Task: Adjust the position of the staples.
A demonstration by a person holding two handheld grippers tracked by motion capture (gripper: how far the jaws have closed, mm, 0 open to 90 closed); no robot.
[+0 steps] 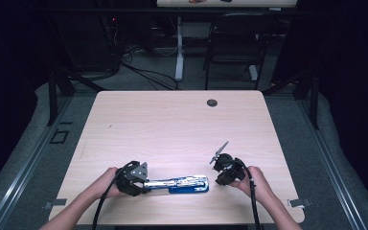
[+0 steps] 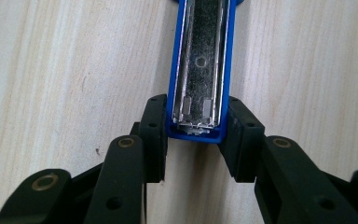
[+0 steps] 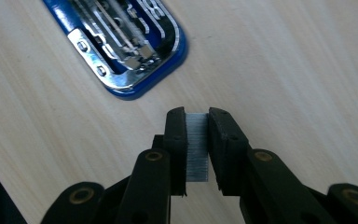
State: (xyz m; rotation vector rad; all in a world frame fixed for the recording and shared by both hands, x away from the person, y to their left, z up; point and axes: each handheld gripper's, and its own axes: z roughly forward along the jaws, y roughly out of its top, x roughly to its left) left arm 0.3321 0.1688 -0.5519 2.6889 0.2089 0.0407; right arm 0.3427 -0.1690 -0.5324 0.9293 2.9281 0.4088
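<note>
On the near edge of the wooden table (image 1: 172, 120): blue stapler (image 1: 184, 184), opened flat, no legible brand or lettering. Left gripper (image 2: 196, 133) clamped on the stapler's end, jaws pressing its blue sides. Right gripper (image 3: 196, 140) pinching a strip of staples (image 3: 196, 147), just beside the stapler's rounded end. Staple strip discernible in right gripper view; bare metal channel (image 2: 204, 60) in left gripper view.

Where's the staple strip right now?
The staple strip is clamped between the right gripper's jaws, just short of the open blue stapler's rounded end. In the high view that gripper is right of the stapler.
</note>
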